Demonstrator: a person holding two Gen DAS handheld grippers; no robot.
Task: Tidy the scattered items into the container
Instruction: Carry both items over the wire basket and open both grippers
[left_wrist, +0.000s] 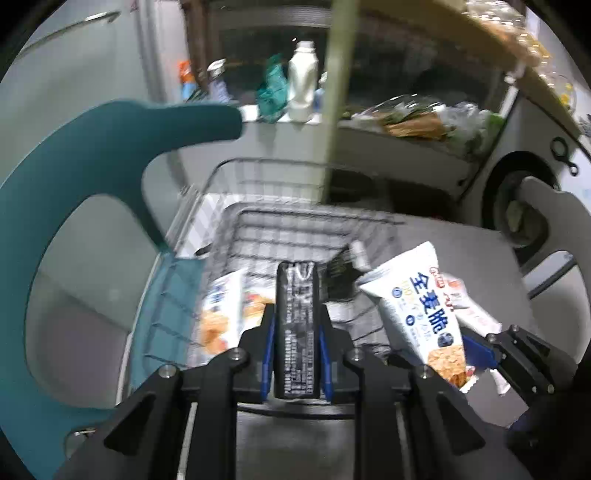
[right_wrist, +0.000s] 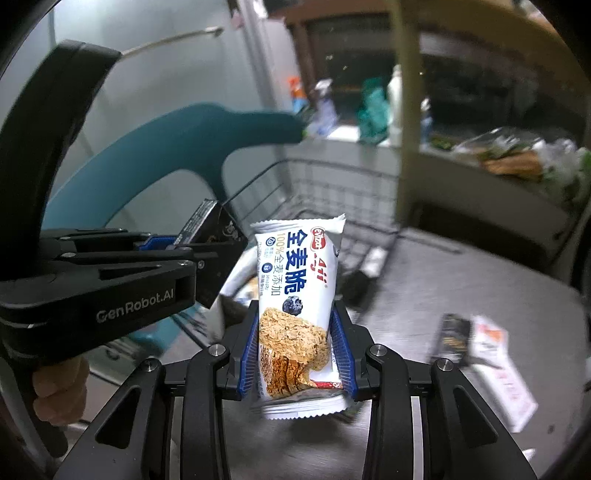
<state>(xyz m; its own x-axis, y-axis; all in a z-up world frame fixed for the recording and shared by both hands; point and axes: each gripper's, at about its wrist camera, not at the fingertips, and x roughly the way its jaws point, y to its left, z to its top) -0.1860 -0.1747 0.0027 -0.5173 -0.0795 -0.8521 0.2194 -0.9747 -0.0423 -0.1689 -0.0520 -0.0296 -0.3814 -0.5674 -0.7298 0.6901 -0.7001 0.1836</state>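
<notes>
My left gripper (left_wrist: 295, 325) is shut on a black snack bar (left_wrist: 297, 332) and holds it over the near rim of the wire basket (left_wrist: 291, 229). A white and orange packet (left_wrist: 221, 314) lies inside the basket. My right gripper (right_wrist: 297, 328) is shut on a white cereal bar packet (right_wrist: 295, 302), held upright just right of the basket (right_wrist: 332, 184). That packet (left_wrist: 417, 306) and the right gripper (left_wrist: 480, 350) show at the right of the left wrist view. The left gripper (right_wrist: 207, 247) with the black bar (right_wrist: 218, 254) shows at the left of the right wrist view.
A black bar (right_wrist: 452, 339) and a white and red packet (right_wrist: 502, 365) lie on the grey table at the right. A small dark item (right_wrist: 364, 277) lies by the basket. A teal chair back (left_wrist: 92, 221) curves left of the basket. A shelf post (left_wrist: 332, 99) stands behind.
</notes>
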